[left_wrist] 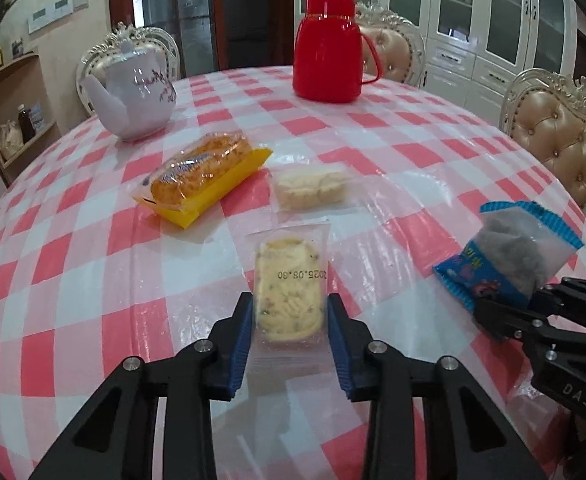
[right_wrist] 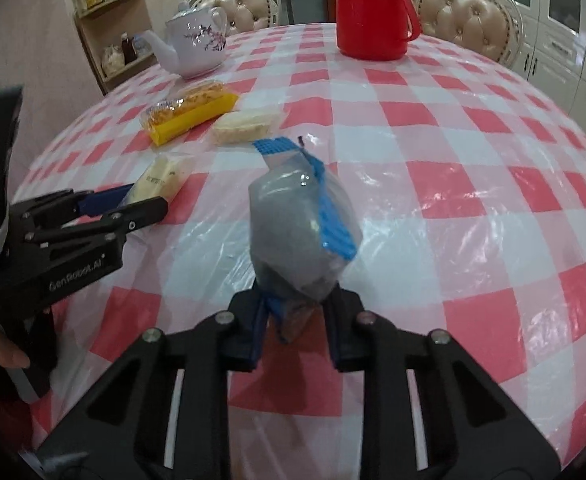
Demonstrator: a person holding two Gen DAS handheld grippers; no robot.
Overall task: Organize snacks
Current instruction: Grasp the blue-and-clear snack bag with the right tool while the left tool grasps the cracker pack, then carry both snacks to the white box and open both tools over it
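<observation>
My left gripper (left_wrist: 289, 316) had its fingers closed on the clear cookie packet (left_wrist: 289, 280), long axis toward 12 o'clock. My right gripper (right_wrist: 299, 312) pinched the blue snack bag (right_wrist: 301, 224) upright off the bench (right_wrist: 473, 160). The other snacks, a yellow cake pack (left_wrist: 205, 176) and a pale biscuit packet (left_wrist: 313, 190), lay at 11–12 o'clock, nearer my left.

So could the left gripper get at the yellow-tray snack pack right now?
Probably not yet. The left gripper is shut on the clear-wrapped biscuit, so its jaws are full. The table between it and the yellow-tray snack pack looks bare, so once the biscuit is set down the path seems free.
</observation>
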